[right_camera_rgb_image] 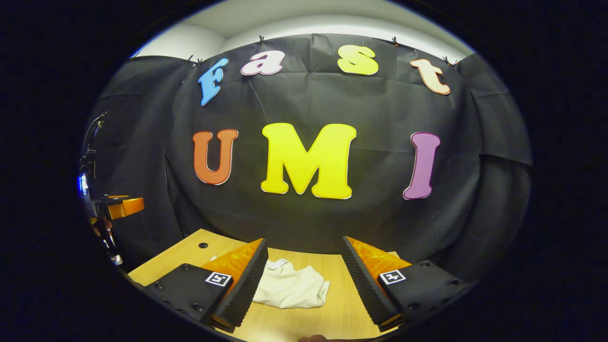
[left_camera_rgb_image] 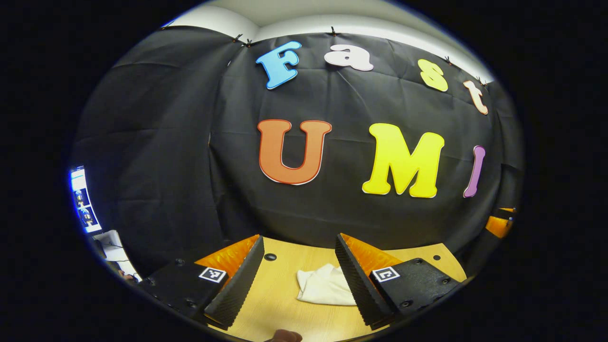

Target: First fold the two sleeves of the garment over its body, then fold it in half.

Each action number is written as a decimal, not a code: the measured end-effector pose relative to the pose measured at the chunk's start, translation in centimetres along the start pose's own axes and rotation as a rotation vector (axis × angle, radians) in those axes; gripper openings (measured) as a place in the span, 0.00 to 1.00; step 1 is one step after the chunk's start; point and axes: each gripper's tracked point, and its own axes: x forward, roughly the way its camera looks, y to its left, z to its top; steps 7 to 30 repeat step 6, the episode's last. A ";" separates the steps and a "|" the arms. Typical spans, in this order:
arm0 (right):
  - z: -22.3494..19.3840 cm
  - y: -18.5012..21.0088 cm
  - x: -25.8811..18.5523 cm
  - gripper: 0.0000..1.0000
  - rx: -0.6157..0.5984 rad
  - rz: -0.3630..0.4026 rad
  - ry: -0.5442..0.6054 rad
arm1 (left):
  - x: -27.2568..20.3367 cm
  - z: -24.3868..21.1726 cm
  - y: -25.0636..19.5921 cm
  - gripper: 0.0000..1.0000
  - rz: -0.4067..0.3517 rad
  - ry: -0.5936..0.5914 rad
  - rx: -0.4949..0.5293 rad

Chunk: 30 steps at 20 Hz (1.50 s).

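A cream garment [left_camera_rgb_image: 325,286] lies bunched on the wooden table [left_camera_rgb_image: 280,304], partly behind my left gripper's right finger. My left gripper [left_camera_rgb_image: 300,247] is held above the table, open, nothing between its fingers. In the right gripper view the same garment [right_camera_rgb_image: 292,286] lies rumpled between the fingers and toward the left one, a small tag at its far edge. My right gripper [right_camera_rgb_image: 304,247] is open and held clear above the cloth. The left gripper [right_camera_rgb_image: 118,206] also shows far off at the left of that view.
The black cloth wall stands close behind the table's far edge. Small round holes [left_camera_rgb_image: 270,257] sit in the tabletop near the back. A lit screen [left_camera_rgb_image: 83,199] shows at far left. A fingertip [left_camera_rgb_image: 285,336] shows at the bottom edge.
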 end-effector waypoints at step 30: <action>-3.5 7.1 -4.4 0.94 -0.016 0.098 0.042 | -5.2 -2.1 0.4 0.96 -0.022 -0.005 0.044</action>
